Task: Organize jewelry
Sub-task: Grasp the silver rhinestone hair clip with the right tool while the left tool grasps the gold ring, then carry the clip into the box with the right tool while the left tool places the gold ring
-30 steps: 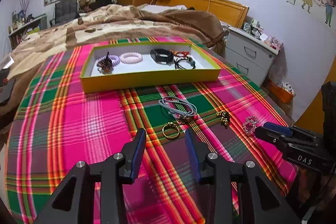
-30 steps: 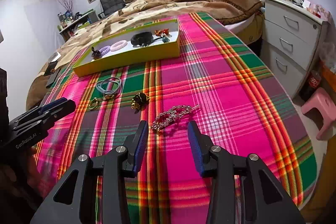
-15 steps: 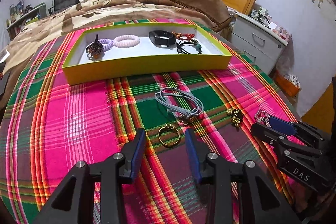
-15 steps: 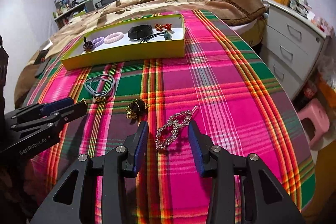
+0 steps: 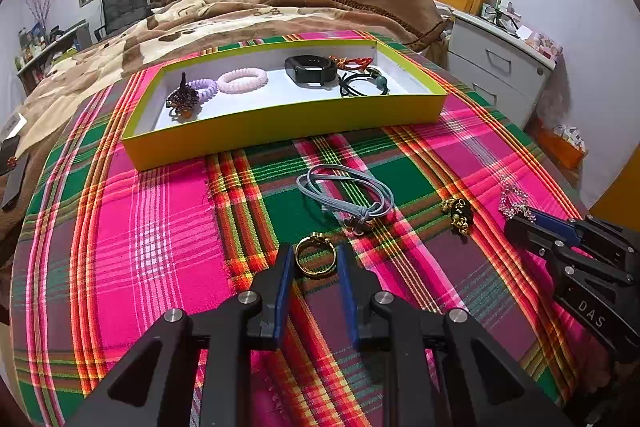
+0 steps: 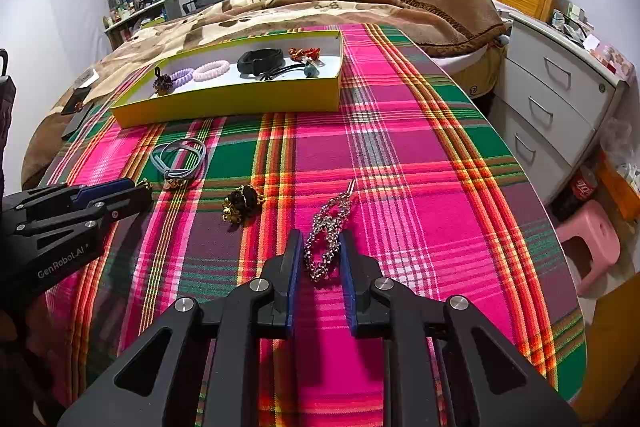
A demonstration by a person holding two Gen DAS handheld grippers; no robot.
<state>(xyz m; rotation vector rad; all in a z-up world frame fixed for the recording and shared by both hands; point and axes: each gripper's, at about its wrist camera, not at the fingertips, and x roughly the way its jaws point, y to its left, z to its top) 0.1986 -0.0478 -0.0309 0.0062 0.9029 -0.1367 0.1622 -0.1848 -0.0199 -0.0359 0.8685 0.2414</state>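
A gold ring [image 5: 316, 259] lies on the plaid cloth between the open fingers of my left gripper [image 5: 315, 255]. A silver rhinestone hair clip [image 6: 328, 235] lies between the open fingers of my right gripper [image 6: 318, 242]; it also shows in the left wrist view [image 5: 514, 201]. A blue-grey hair tie [image 5: 346, 191] and a black-and-gold bell charm [image 5: 458, 213] lie between them. The yellow tray [image 5: 280, 125] behind holds a purple coil tie, a pink coil tie [image 5: 242, 80], a black band [image 5: 310, 69] and other pieces.
The table with the plaid cloth [image 6: 400, 155] stands against a bed with a brown blanket [image 6: 360, 3]. White drawers [image 6: 556, 87] and a pink stool [image 6: 592, 239] stand to the right. The right gripper shows in the left wrist view [image 5: 576, 255].
Both grippers have moved forward and down. The ring now sits between the left fingers and the rhinestone clip between the right fingers. Both stay open.
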